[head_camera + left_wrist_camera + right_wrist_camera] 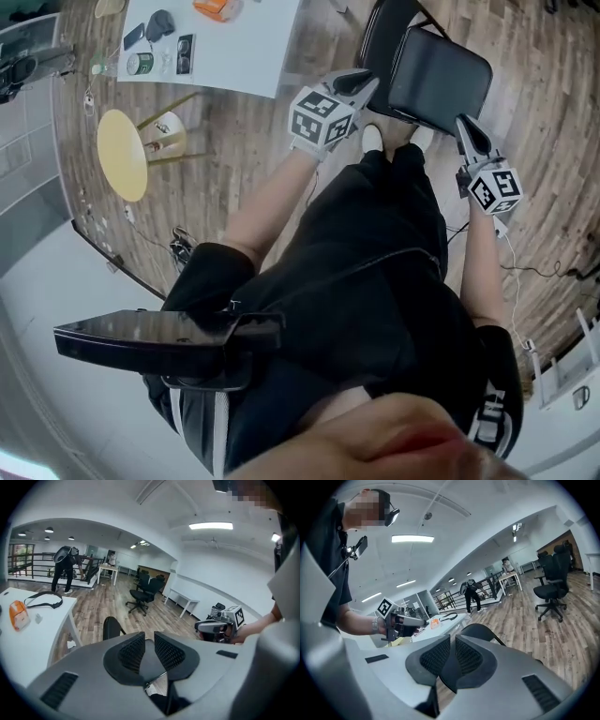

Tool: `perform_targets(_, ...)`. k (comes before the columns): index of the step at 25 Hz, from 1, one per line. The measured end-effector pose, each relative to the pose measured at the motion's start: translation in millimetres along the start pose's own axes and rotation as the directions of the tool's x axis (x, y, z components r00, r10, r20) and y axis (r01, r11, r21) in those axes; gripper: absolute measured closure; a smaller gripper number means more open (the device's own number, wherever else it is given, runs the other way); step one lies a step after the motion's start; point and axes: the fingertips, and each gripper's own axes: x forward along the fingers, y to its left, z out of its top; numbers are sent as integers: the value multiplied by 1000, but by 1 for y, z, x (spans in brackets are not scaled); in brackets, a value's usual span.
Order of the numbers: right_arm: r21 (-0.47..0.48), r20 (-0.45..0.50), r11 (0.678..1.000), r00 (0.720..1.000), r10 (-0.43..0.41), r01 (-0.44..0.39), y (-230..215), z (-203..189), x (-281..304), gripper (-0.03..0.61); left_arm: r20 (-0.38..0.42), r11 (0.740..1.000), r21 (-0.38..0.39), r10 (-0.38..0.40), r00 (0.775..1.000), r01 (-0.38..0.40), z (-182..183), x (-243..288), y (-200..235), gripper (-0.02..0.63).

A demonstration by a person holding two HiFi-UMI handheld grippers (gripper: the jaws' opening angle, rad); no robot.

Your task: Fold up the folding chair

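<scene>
chair: the black folding chair (422,67) stands unfolded on the wood floor (525,56), its seat (442,84) down and its backrest (384,34) on the far side, at the top of the head view.
where it is: straight ahead of the person, just past the white shoes (372,138), near the corner of the white table (248,61).
left gripper (367,82): reaches in at the seat's left edge, beside the backrest. its jaws stand a narrow slit apart and the dark seat shows through the gap. i see nothing pinched between the pads.
right gripper (465,122): sits at the seat's right near corner, tips just beside the edge. the jaws are closed, pads meeting at the tips, with only a dark wedge of the chair visible behind them. touching the seat or not, i cannot tell.
between them: the two grippers flank the seat, and each shows in the other's view, held out on a bare forearm.
table top: an orange object (217,7), a black strap (43,601) and a few small dark items lie there.
beside the table: a round yellow stool (122,155) on wooden legs, well apart from the chair.
background: black office chairs (141,592) on the open floor. a second person (65,566) bends over near a dark railing (28,559).
</scene>
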Motion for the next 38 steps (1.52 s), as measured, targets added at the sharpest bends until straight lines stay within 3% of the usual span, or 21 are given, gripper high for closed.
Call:
perform_targets(2, 32, -29, 999, 1000, -9, 10, -31, -18, 5, 564, -51, 999, -28, 31, 998, -33, -6, 17, 18, 491)
perform_targets(4, 79, -52, 997, 998, -19, 23, -63, -40, 7, 561, -101, 996, -48, 66, 993, -71, -12, 31, 34, 446)
perform_targets(11, 337, -87, 937, 994, -69, 95, -162, -121, 7, 486, -223, 979, -80, 167, 960, -188, -40, 72, 90, 408)
perform_targets(16, 455, -92, 876, 987, -130, 158, -234, -183, 0, 468, -321, 974, -10, 213, 923, -228, -58, 102, 132, 408)
perform_targets(18, 539, -87, 830, 989, -116, 145, -257, -210, 0, 448, -339, 973, -12, 213, 916, -230, -62, 111, 143, 408)
perform_targets(21, 663, -40, 746, 998, -50, 64, -288, -243, 21, 359, -337, 964, -15, 246, 909, -267, -60, 113, 162, 407)
perform_targets(25, 731, -143, 657, 983, -116, 184, -342, -307, 11, 314, -397, 968, -20, 223, 890, -252, -75, 121, 167, 407)
perform_targets(26, 734, -166, 648, 979, -118, 203, -352, -320, 9, 307, -410, 969, -29, 213, 887, -247, -80, 123, 168, 407)
perform_targets(30, 714, -263, 650, 960, -93, 259, -379, -362, 8, 288, -421, 966, -94, 182, 889, -243, -87, 127, 170, 407)
perform_targets(32, 700, -288, 671, 957, -47, 243, -382, -370, 17, 285, -427, 963, -119, 169, 888, -241, -88, 128, 170, 407)
perform_targets(35, 686, -306, 692, 952, -3, 223, -393, -374, 26, 279, -452, 968, -116, 148, 880, -222, -92, 134, 169, 408)
perform_targets(38, 690, -343, 684, 939, 22, 236, -406, -384, 28, 275, -484, 974, -115, 116, 867, -195, -95, 138, 166, 408)
